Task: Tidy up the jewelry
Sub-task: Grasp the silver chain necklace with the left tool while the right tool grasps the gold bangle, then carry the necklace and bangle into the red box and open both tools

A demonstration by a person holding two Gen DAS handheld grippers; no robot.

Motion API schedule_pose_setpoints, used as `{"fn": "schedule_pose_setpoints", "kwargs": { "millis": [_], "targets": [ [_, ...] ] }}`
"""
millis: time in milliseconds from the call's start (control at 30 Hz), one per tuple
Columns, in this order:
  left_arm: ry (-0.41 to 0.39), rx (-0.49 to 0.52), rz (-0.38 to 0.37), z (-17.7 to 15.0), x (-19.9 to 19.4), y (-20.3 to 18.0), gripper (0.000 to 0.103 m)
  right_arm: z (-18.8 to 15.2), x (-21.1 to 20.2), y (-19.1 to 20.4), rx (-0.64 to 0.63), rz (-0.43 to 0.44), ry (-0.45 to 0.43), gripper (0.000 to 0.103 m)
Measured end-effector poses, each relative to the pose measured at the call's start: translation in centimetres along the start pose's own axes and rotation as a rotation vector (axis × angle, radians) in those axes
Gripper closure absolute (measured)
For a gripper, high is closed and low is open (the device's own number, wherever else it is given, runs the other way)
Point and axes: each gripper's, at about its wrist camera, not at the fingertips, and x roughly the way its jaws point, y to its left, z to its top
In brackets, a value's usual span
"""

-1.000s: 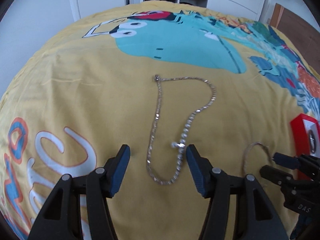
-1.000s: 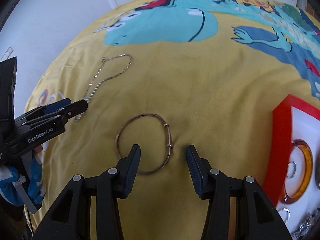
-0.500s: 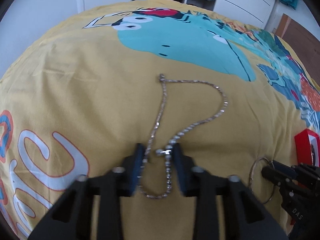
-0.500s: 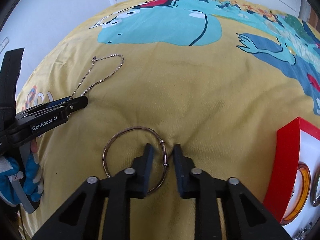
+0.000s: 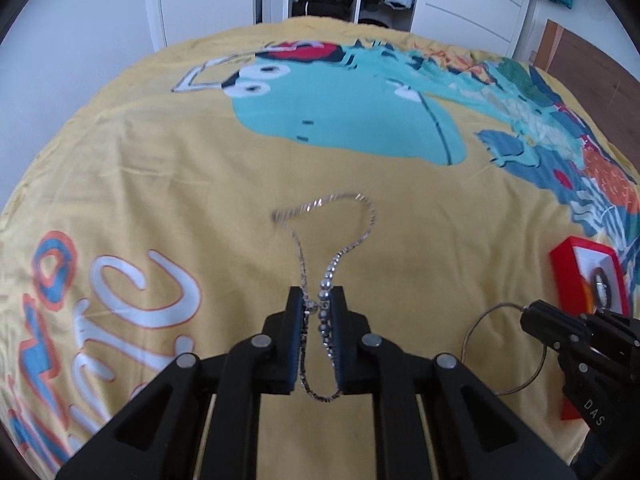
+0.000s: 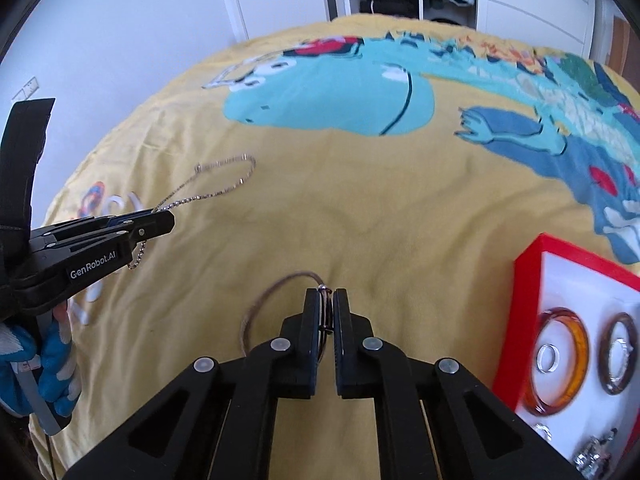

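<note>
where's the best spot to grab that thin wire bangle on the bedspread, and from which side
Take the wire bangle by its thin rim at the small wrapped joint, from above, one pad inside the ring and one outside. It is too slim to grip any other way. The right gripper is already shut on it there.

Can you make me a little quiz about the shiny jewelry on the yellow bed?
1. True or false: the left hand-held gripper is shut on the silver chain.
2. What does the right hand-held gripper pinch? A) orange bangle B) thin wire bangle C) ring
3. What colour is the jewelry box rim?

Key: 1 true; 2 B; 3 red.
</note>
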Motion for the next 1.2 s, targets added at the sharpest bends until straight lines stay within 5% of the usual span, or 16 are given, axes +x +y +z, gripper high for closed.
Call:
{"fn": "schedule_pose_setpoints", "kwargs": {
  "millis": [633,933,1200],
  "targets": [
    [-0.140,0.057,0.011,-1.2,-15.5,-2.8,0.091,-1.3,-15.0,2.3,-0.055,-0.041,-0.160,0.096],
    [-0.194,0.112,-0.074,-0.4,-19.3,-9.2,0.091,-2.1,-21.6,-3.1,0.003,-0.116,-0.254,0.096],
    [-0.144,0.200,-0.212,-1.3,-16.9,-18.4,0.091,-4.0,-22.0,-11.3,0.089,-0.197,-0.246,0.096]
  ]
}}
